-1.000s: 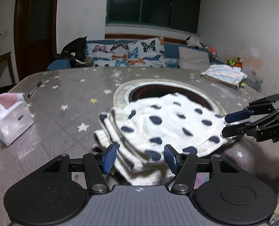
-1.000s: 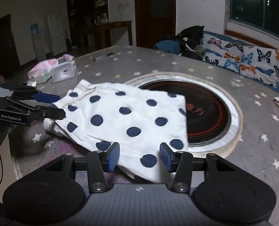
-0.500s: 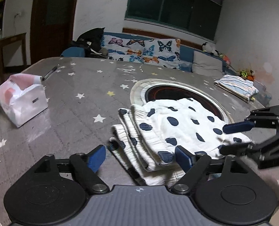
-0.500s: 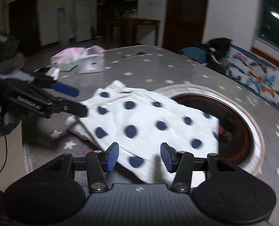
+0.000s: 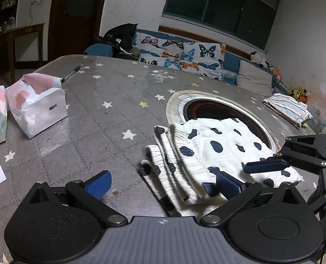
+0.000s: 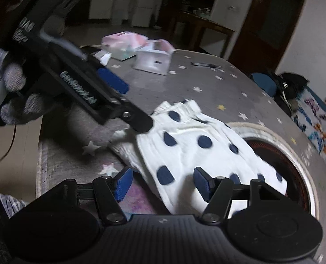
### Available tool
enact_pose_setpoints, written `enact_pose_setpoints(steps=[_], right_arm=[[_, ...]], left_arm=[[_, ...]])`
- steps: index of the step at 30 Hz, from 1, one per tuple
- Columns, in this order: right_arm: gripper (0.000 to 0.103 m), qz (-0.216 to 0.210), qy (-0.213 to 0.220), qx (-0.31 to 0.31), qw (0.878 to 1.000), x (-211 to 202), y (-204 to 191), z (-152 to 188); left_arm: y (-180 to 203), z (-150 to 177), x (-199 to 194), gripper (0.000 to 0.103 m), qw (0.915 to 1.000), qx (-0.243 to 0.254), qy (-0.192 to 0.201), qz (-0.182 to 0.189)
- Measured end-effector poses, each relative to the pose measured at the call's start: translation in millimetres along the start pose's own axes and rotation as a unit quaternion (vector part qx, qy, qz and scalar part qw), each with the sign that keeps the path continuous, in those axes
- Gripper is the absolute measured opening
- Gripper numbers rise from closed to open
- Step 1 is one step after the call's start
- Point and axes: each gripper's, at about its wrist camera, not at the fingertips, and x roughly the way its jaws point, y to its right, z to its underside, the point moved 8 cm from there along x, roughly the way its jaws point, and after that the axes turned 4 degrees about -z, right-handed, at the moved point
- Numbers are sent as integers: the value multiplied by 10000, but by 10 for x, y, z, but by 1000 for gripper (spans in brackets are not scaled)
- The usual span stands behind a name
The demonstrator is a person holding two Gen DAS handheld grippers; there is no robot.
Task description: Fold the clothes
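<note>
On the star-print table (image 5: 110,118), one folded polka-dot garment (image 5: 218,149) lies partly over the round inset burner (image 5: 220,112). Ribbed waistband edges stacked at its left end in left wrist view; long axis runs from there toward right gripper (image 5: 266,167). Left gripper (image 5: 163,184): fingers wide apart, garment's near edge between them, nothing clamped. Right gripper's fingers also apart over the garment's near corner. Two grippers, two tissue packs (image 5: 37,107) at far left, one pen (image 5: 71,73), one striped folded cloth (image 5: 288,109) well apart on the far right.
</note>
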Motion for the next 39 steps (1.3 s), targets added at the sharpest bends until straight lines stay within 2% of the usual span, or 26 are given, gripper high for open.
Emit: enact_pose_setpoints(steps=[8,17,23,27,30,34,39], right_arm=[[63,81,-209,-675,9975,134,-197,-47],[61,345,-206,-1406,9892,256,-348,-118],[52,351,-134,-1716,9845,353,-415,-210],[35,281,-82,-1598,9867,366,-402,-244],[29,258,66,-1315,9910,308,-338,-295],[25,239,322,-848,9956,203,-213,-380],[23,262,517,-531,9969,118,-121,-419]], left_arm=[[-113,-71,22,103,9997,-253,-56,-41],[-249,-120,78,103,9944,-1021,-236,116],[-249,-147,56,103,9878,-1497,-292,329],[-250,-137,63,103,9757,-2069,-409,590],[-255,-126,73,103,9636,-2509,-499,777],[-275,-97,103,103,9423,-3137,-579,1020],[-264,-56,106,103,9226,-3608,-606,1218]])
